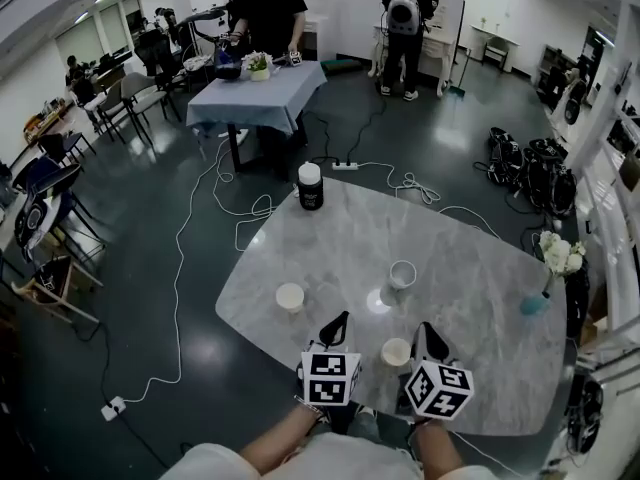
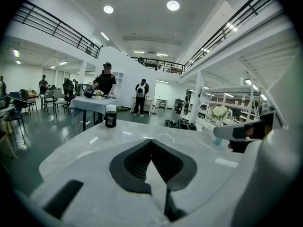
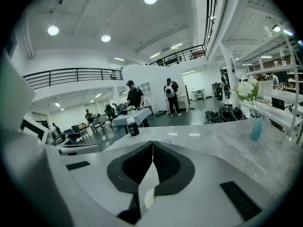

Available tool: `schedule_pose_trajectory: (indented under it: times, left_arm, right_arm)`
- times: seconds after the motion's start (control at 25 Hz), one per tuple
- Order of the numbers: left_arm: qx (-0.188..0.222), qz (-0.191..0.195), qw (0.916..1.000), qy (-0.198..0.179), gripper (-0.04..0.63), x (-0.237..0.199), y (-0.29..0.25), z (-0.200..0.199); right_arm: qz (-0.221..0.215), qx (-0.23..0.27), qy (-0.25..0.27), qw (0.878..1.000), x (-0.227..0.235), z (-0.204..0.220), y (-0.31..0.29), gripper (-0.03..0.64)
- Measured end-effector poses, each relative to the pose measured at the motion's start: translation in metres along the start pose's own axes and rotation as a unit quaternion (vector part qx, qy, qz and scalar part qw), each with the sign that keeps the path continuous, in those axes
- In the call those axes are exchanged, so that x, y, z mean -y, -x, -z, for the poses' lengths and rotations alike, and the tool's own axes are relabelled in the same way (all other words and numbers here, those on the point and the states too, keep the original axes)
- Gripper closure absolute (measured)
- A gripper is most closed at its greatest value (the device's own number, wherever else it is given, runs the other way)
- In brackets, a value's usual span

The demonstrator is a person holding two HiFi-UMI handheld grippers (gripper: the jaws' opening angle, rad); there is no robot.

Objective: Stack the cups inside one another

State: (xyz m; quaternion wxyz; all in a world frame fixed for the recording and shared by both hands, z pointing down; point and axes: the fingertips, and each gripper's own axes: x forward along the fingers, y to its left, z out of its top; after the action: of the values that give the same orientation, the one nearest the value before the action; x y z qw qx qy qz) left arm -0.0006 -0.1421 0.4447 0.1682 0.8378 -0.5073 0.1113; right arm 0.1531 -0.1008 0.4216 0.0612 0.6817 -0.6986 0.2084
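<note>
Three cups stand on the marble table. A cream cup is at the left, a white cup sits further back in the middle, and another cream cup stands near the front edge between my two grippers. My left gripper is just left of that near cup, its jaws shut and empty. Just right of the same cup is my right gripper, also shut on nothing. The white cup's rim shows just beyond the right jaws.
A black jar with a white lid stands at the table's far edge. A teal vase with white flowers is at the right edge. Cables lie on the floor behind; people stand at a far table.
</note>
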Motion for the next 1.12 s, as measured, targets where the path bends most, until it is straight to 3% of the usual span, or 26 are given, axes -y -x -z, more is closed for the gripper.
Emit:
schedule_pose_trajectory:
  times: [0.48, 0.96, 1.12]
  left_arm:
    - [-0.018, -0.002, 0.9998, 0.004, 0.600, 0.021, 0.000, 0.014]
    - [-0.064, -0.001, 0.9980, -0.002, 0.600, 0.032, -0.001, 0.061]
    - [-0.089, 0.006, 0.9960, -0.005, 0.600, 0.033, 0.002, 0.083]
  right_arm:
    - [-0.008, -0.012, -0.002, 1.000, 0.018, 0.006, 0.007, 0.607]
    - [-0.022, -0.063, -0.020, 0.998, 0.026, 0.064, 0.015, 0.603]
    - [-0.025, -0.078, -0.028, 0.996, 0.022, 0.084, 0.018, 0.558]
